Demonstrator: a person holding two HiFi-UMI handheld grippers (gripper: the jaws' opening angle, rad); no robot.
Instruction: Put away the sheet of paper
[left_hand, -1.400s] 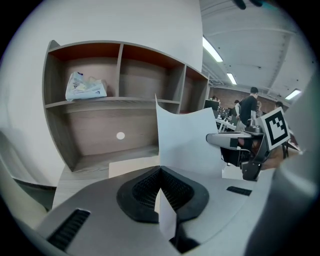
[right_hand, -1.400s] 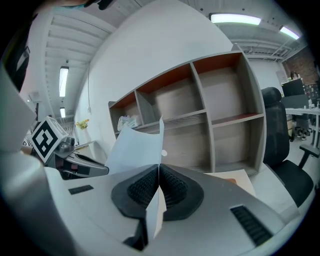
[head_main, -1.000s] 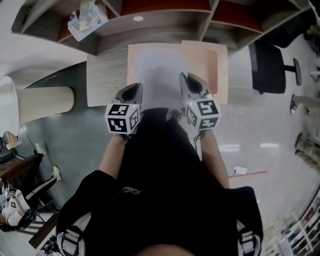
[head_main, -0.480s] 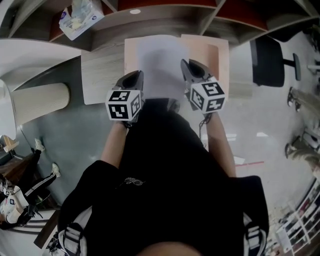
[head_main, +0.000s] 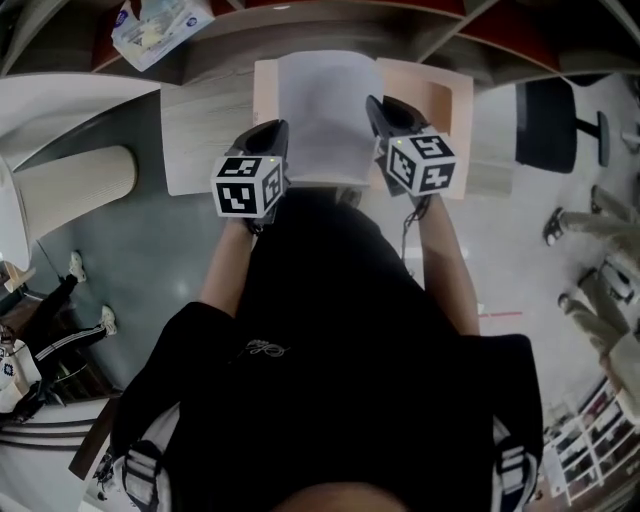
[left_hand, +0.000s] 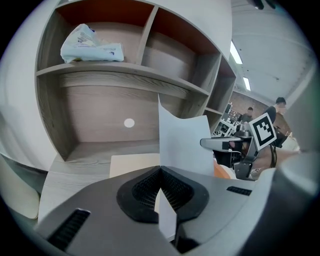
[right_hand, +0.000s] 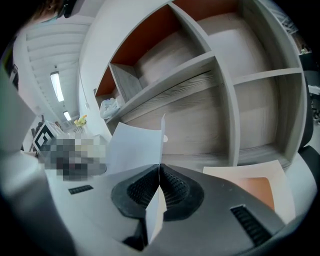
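A curved wooden shelf unit (left_hand: 100, 75) with red-brown back panels is seen filling the far side of the scene, and a pale wood desk surface (head_main: 205, 140) is set at its foot. A black office chair (head_main: 545, 125) is seen on the floor off to the right, well apart from the desk. A peach-coloured mat (head_main: 440, 90) is laid flat on the desk in front of the open lower compartment. The sheet of paper (head_main: 325, 115) is held over this mat, stretched between the two grippers, and whether it touches the mat cannot be told. Its left edge is pinched by the left gripper (head_main: 272, 135), whose jaws are closed tight on it, the ribbed pads (left_hand: 172, 187) being pressed against both faces. Its right edge is clamped in the same way by the right gripper (head_main: 378, 105), whose jaws are likewise closed on the paper. In each gripper view the sheet is seen edge-on in the jaws and bowed toward the other gripper. A soft plastic packet (head_main: 160, 25) is lying in an upper left compartment. A small white round dot (left_hand: 129, 122) is seen on the back panel of the lower compartment.
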